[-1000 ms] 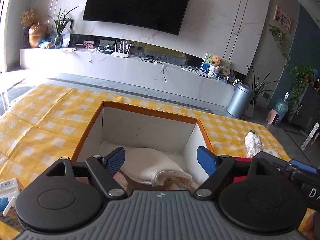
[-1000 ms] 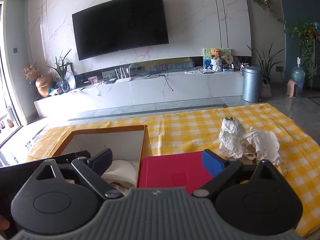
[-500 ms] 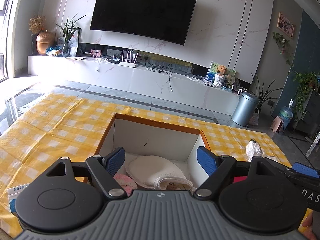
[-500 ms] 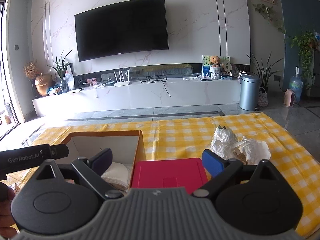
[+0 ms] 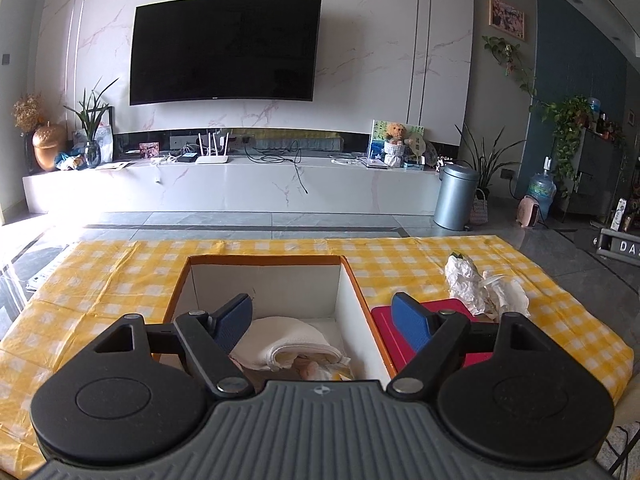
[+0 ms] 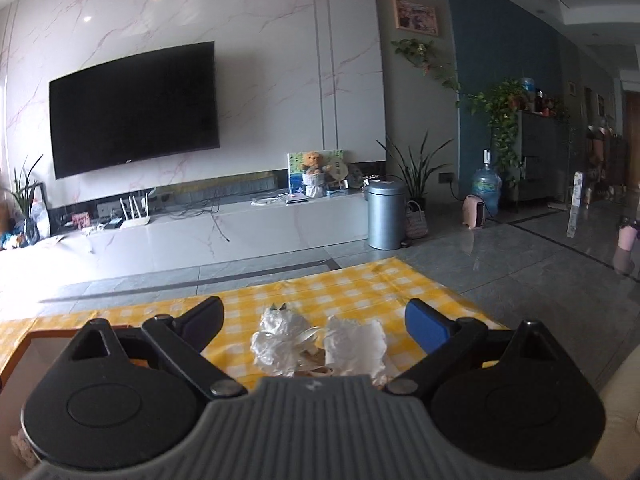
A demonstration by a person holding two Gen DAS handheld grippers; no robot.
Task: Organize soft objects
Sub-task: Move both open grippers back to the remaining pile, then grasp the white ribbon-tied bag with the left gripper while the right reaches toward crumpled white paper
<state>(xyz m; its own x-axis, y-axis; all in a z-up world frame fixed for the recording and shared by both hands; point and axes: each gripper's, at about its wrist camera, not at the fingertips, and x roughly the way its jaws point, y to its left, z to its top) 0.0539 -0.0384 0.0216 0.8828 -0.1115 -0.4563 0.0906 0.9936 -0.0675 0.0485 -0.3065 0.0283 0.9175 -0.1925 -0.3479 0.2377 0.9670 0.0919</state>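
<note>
We are holding the left gripper spread wide and empty above the box on the checked cloth, and inside the box a folded white towel is lying with other soft pieces, too hidden to name, showing at its near edge. We are keeping the right gripper open too, gripping nothing, and it is pointing at the crumpled white wad sitting on the cloth well to the right of the box. In the left view a red lid is lying flat just beside the box's right wall, between the box and the wad. If we are going for the wad next, the risk is that we are pinching only a loose flap, so it is unfolding or tearing as we lift, or that we are snagging the cloth under it and dragging everything askew. The thin loop in the wad could be catching on a finger. Carrying it across, we are risking a bump on the box's wall.
</note>
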